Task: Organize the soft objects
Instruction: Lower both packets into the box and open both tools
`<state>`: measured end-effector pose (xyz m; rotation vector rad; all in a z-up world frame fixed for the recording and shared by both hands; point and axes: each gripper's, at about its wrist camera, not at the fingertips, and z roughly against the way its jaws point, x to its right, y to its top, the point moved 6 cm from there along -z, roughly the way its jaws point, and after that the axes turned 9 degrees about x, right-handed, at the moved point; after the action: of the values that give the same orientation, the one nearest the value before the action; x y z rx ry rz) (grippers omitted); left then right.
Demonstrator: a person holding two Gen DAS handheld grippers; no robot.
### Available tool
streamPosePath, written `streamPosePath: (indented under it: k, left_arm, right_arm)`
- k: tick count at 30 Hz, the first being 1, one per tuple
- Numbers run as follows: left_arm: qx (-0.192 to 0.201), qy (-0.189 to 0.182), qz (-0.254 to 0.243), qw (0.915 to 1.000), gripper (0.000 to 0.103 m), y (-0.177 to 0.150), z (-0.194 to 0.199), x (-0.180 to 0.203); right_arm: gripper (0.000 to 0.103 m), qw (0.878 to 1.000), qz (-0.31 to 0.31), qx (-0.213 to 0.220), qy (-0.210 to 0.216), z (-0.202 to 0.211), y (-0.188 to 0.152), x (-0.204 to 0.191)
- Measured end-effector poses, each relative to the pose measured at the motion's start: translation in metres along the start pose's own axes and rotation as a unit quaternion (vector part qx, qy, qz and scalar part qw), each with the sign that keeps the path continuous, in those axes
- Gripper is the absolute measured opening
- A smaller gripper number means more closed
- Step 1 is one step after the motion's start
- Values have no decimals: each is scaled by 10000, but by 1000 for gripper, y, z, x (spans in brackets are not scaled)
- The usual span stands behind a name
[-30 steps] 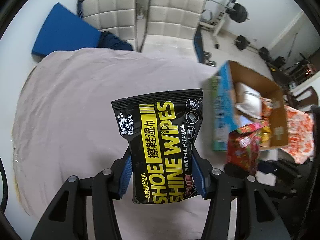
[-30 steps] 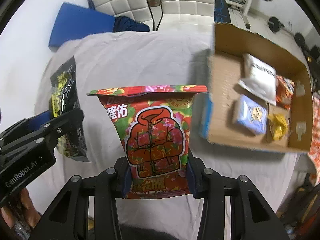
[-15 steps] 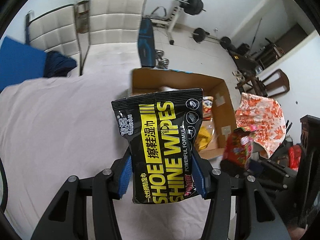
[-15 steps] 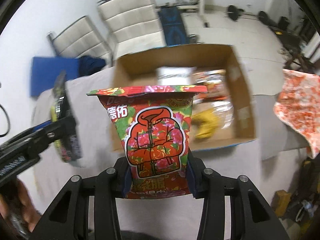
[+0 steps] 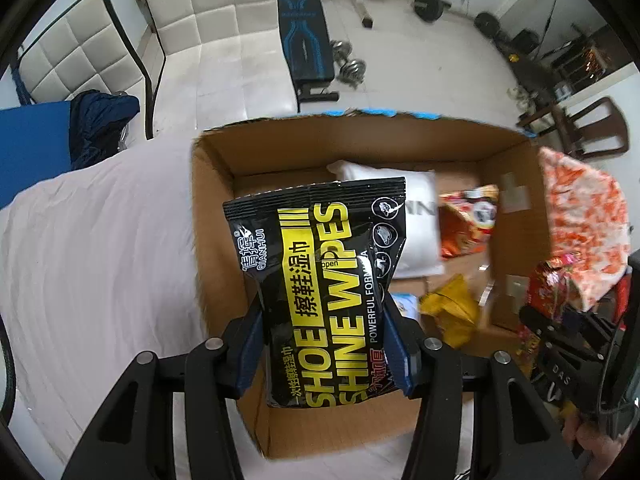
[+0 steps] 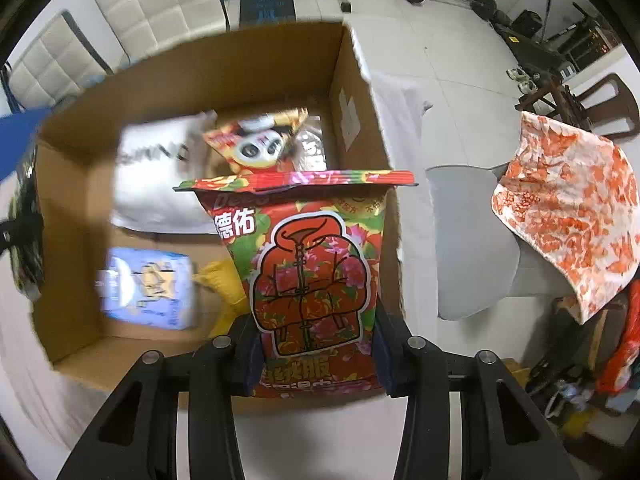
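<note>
My left gripper (image 5: 324,344) is shut on a black and yellow shoe wipes pack (image 5: 320,280) and holds it upright over the left part of an open cardboard box (image 5: 212,216). My right gripper (image 6: 316,348) is shut on a red flowered wipes pack (image 6: 312,272) and holds it over the right side of the same box (image 6: 356,92). Inside the box lie a white pouch (image 6: 156,184), a blue pack (image 6: 148,284), a yellow item (image 6: 224,280) and an orange snack bag (image 6: 256,140). The right gripper with its red pack (image 5: 552,284) shows at the right edge of the left wrist view.
The box stands on a table under a pale cloth (image 5: 100,248). White padded chairs (image 5: 208,12) stand behind it. An orange patterned cloth (image 6: 568,208) drapes over a grey chair at right. Gym weights (image 5: 428,4) and a bench lie on the floor beyond.
Both grippers have swung right and forward over the box, each still holding its pack. The box now fills the middle of both views.
</note>
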<state>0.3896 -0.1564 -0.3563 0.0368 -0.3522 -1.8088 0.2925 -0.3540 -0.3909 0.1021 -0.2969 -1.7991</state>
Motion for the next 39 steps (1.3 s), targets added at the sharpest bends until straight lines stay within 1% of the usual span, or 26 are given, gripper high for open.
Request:
streamPosePath:
  k: [3, 5, 10, 14, 16, 20, 22, 24, 25, 26, 28, 31, 32, 34, 36, 37, 38, 39]
  left_arm:
    - [-175, 162, -42, 9997, 50, 4, -24, -4]
    - [-265, 258, -15, 9993, 50, 6, -36, -6]
    - [-489, 294, 54, 9984, 50, 6, -60, -11]
    - [-594, 532, -101, 9968, 52, 5, -73, -14]
    - [-608, 585, -218, 9962, 52, 7, -74, -9]
    - [-639, 713, -233, 9951, 52, 10, -72, -9]
    - [-619, 782, -253, 9947, 52, 12, -70, -10]
    - [-567, 764, -225, 9952, 52, 13, -64, -10]
    - [-549, 751, -211, 9954, 52, 12, -62, -10]
    - [-523, 750, -190, 9956, 52, 13, -58, -9]
    - [-493, 735, -168, 9959, 52, 10, -49, -5]
    - [-413, 702, -138, 9966, 52, 8, -36, -2]
    - [-360, 668, -113, 9971, 53, 7, -31, -1]
    - [-239, 598, -47, 9979, 63, 8, -22, -3]
    - [-23, 486, 47, 9988, 75, 3, -6, 0]
    - [41, 465, 66, 9989, 77, 2, -1, 0]
    - [123, 430, 97, 9990, 82, -2, 6, 2]
    - [179, 403, 151, 9989, 90, -7, 12, 3]
  right_arm:
    - [46, 9996, 141, -150, -187, -28, 5, -1]
    - [46, 9994, 131, -280, -166, -42, 5, -1]
    - [46, 9978, 358, -362, -421, -60, 4, -9]
    - [47, 9962, 446, -485, -566, -67, -1, -19]
    - [48, 9958, 455, -482, -632, -70, -1, -20]
    - [50, 9965, 395, -467, -563, -69, -1, -20]
    - [51, 9964, 421, -393, -616, -65, 1, -18]
    - [56, 9967, 399, -296, -642, -57, 2, -17]
    - [63, 9972, 364, -272, -592, -54, 3, -16]
    - [65, 9978, 310, -261, -521, -51, 4, -15]
    - [65, 9988, 197, -243, -376, -45, 4, -12]
    - [67, 9993, 104, -155, -323, -34, 5, -9]
    - [70, 9995, 79, -129, -291, -30, 4, -8]
    - [76, 9999, 16, -84, -141, -21, 3, -10]
    - [77, 10000, -29, -19, 12, -14, 1, -11]
    - [79, 10000, -38, 20, 89, -9, -1, -13]
    - [84, 9999, -30, 50, 142, -6, -3, -15]
    - [87, 9997, -15, 93, 217, -1, -5, -18]
